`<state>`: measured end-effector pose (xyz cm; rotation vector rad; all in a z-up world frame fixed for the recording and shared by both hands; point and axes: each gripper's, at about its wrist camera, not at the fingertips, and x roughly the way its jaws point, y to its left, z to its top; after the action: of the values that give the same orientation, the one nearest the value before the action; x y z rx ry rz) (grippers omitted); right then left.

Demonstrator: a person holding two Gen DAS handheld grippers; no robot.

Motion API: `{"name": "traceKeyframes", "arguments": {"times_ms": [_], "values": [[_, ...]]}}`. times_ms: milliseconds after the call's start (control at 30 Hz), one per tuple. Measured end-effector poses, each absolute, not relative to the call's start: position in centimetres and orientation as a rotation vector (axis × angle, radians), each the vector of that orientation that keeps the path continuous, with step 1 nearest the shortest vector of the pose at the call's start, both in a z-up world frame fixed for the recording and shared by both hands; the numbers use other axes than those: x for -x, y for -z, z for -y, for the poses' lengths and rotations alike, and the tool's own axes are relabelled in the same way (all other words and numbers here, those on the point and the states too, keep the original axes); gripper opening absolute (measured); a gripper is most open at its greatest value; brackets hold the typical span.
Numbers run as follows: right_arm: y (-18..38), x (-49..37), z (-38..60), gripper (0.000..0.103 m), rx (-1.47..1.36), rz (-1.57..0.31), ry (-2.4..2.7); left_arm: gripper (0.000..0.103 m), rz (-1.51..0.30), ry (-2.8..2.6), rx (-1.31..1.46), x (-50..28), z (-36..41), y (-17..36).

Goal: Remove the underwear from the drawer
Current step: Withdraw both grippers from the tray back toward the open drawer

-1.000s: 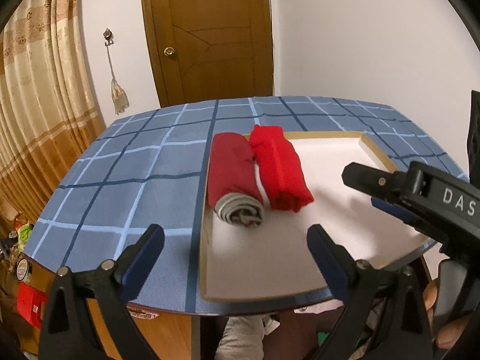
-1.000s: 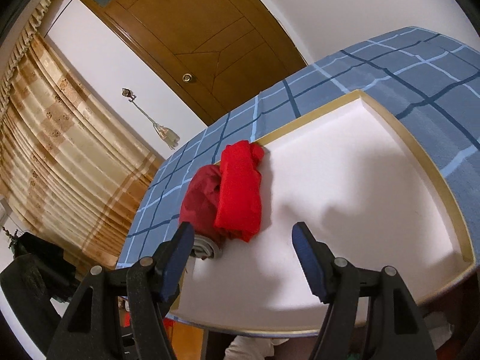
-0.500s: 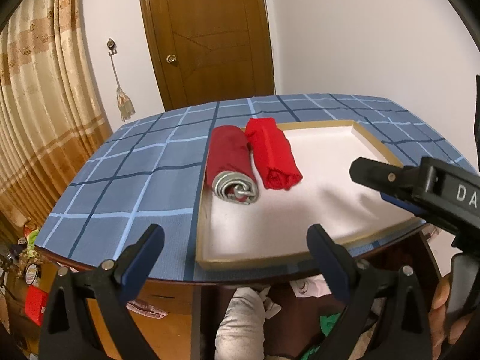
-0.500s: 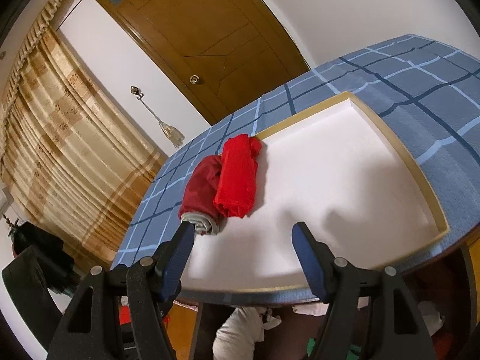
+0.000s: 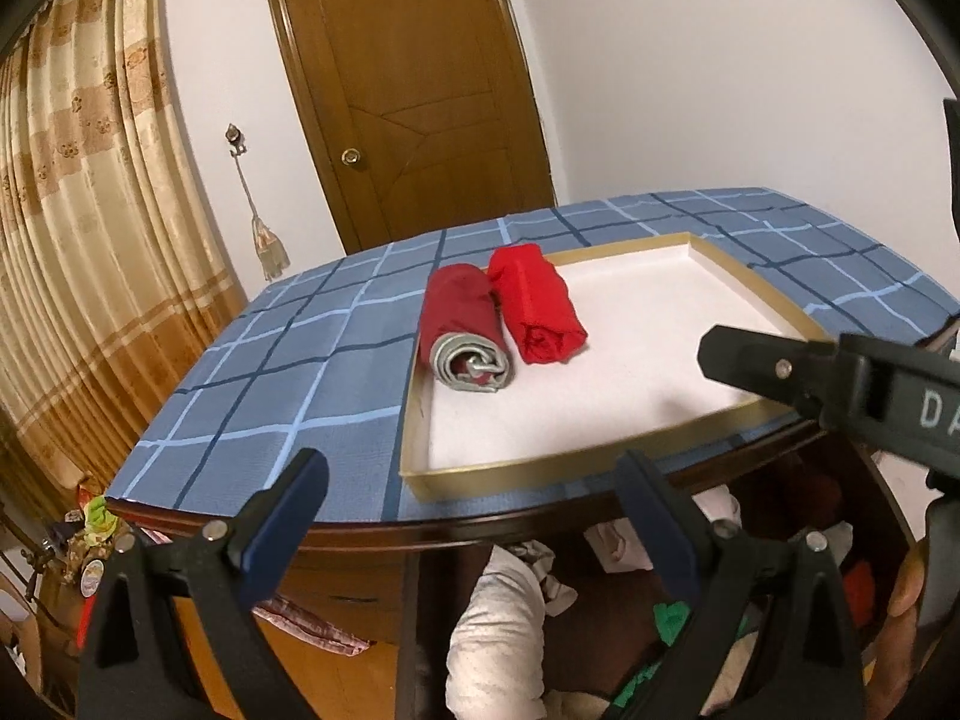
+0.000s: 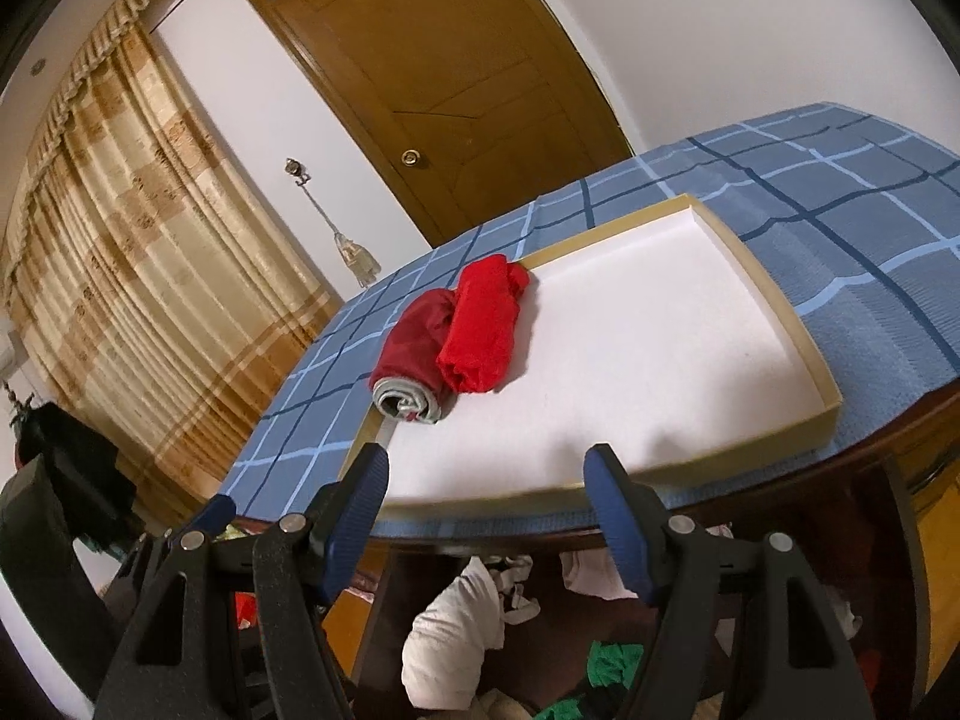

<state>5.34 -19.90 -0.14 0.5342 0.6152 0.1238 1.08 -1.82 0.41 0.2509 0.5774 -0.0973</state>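
Both the left gripper (image 5: 471, 495) and the right gripper (image 6: 486, 489) hang in front of the desk (image 5: 288, 372) with fingers wide apart and holding nothing, while two rolled underwear, the dark red roll (image 5: 465, 327) and the bright red roll (image 5: 534, 303), lie touching side by side in the far left corner of the shallow tray (image 5: 540, 471). The open space under the desk top (I judge it is the drawer) shows loose clothes (image 6: 462, 618). To do this step well, I think one gripper should go down into this space, choose one single piece and close on a thick fold, so that no neighbour cloth comes out with it.
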Motion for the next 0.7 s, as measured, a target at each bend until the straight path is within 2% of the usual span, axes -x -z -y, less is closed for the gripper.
{"name": "traceKeyframes", "arguments": {"times_ms": [367,700], "values": [[0.7,-2.7,19.6,0.070,-0.510,-0.620,-0.138,0.098,-0.584,0.102,-0.246,0.6,1.7,0.2],[2.0,-0.5,20.2,0.070,-0.481,-0.637,-0.118,0.098,-0.670,0.140,-0.230,1.6,1.2,2.6]]}}
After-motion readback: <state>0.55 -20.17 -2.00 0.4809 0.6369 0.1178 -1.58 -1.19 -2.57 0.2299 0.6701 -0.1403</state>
